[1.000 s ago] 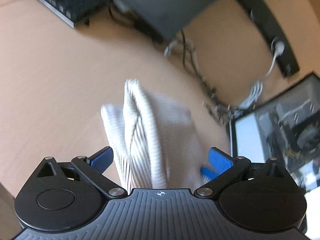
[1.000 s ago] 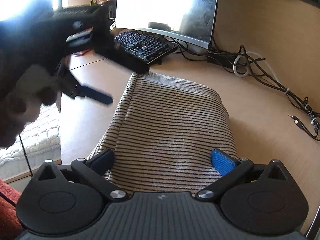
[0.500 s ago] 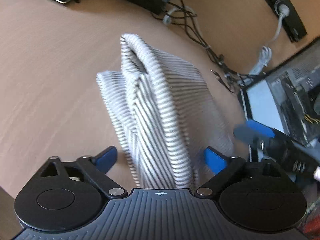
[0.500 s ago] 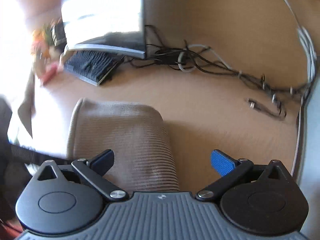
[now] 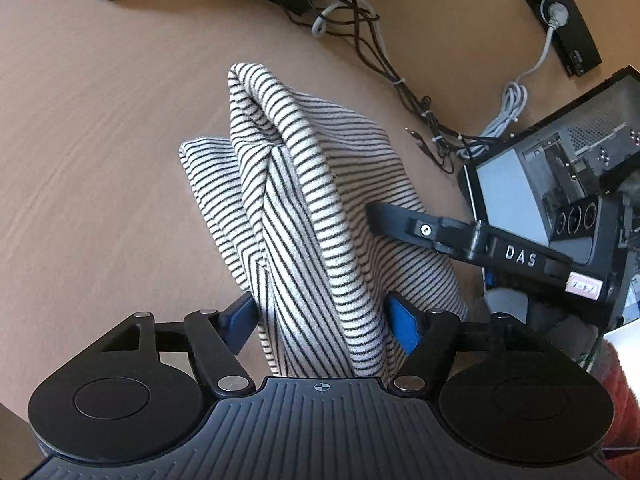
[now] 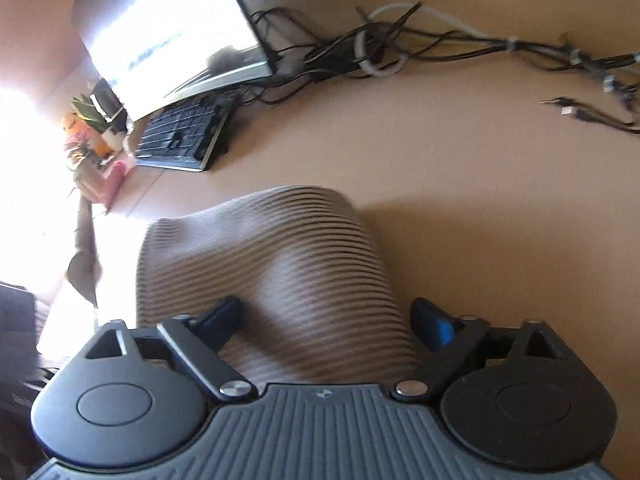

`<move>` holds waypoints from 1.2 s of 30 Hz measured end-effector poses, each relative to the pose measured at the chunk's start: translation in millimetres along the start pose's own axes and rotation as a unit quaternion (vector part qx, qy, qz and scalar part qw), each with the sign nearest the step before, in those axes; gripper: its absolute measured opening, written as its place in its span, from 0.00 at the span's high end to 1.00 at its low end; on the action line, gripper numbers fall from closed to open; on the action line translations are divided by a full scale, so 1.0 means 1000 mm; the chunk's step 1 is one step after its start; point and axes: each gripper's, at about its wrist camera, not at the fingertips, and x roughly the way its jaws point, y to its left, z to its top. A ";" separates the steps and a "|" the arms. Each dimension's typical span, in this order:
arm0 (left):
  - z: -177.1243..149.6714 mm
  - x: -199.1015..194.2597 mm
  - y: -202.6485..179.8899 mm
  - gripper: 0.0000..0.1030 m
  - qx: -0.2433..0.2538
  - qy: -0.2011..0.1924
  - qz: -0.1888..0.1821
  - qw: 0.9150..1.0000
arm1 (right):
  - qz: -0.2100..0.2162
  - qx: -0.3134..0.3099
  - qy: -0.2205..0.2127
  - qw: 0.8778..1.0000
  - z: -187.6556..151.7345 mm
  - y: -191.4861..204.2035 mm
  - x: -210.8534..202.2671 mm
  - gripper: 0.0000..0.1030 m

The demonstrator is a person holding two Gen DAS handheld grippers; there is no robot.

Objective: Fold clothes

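Observation:
A beige garment with thin dark stripes (image 5: 304,184) lies folded in a bundle on the wooden desk (image 5: 88,128). My left gripper (image 5: 324,320) is open, its blue pads on either side of the bundle's near end, with the cloth between them. My right gripper (image 6: 332,320) is open too, its jaws astride the garment (image 6: 276,256) at its near end. In the left wrist view the right gripper's black finger (image 5: 404,224) lies against the right side of the cloth.
A keyboard (image 6: 184,132) and a monitor (image 6: 172,32) stand at the desk's far left. A tangle of cables (image 5: 400,76) runs along the back. An open computer case (image 5: 552,180) stands at the right, close to the garment.
Both grippers have closed in on the garment's near end. The right gripper has swung in from the right and now rests against the cloth. The left jaws have narrowed around the bundle.

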 end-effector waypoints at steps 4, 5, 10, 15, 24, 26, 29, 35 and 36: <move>0.016 -0.008 0.012 0.29 -0.018 -0.002 0.017 1.000 | 0.013 -0.003 0.025 1.000 0.013 0.016 0.015 0.20; 0.021 -0.011 0.016 0.29 -0.022 -0.003 0.023 0.999 | 0.018 -0.007 0.030 0.999 0.017 0.022 0.020 0.20; 0.050 -0.024 0.038 0.29 -0.031 -0.023 0.056 0.998 | 0.049 -0.031 0.032 0.998 0.039 0.051 0.050 0.21; 0.079 -0.040 0.063 0.29 -0.034 -0.040 0.087 0.995 | 0.072 -0.043 0.033 0.996 0.063 0.080 0.090 0.21; 0.132 -0.051 0.116 0.28 -0.039 -0.073 0.087 0.993 | 0.077 -0.060 0.011 0.995 0.104 0.116 0.147 0.21; 0.140 -0.053 0.123 0.28 -0.035 -0.075 0.087 0.993 | 0.075 -0.059 0.006 0.995 0.110 0.118 0.155 0.21; 0.144 -0.066 0.126 0.28 -0.016 -0.077 0.090 0.993 | 0.072 -0.073 -0.003 0.995 0.110 0.119 0.162 0.20; 0.164 -0.131 0.119 0.27 0.035 -0.194 0.084 0.977 | 0.069 -0.092 -0.011 0.993 0.108 0.121 0.166 0.20; 0.172 -0.136 0.118 0.23 0.038 -0.208 0.072 0.975 | 0.062 -0.103 -0.012 0.993 0.108 0.125 0.166 0.20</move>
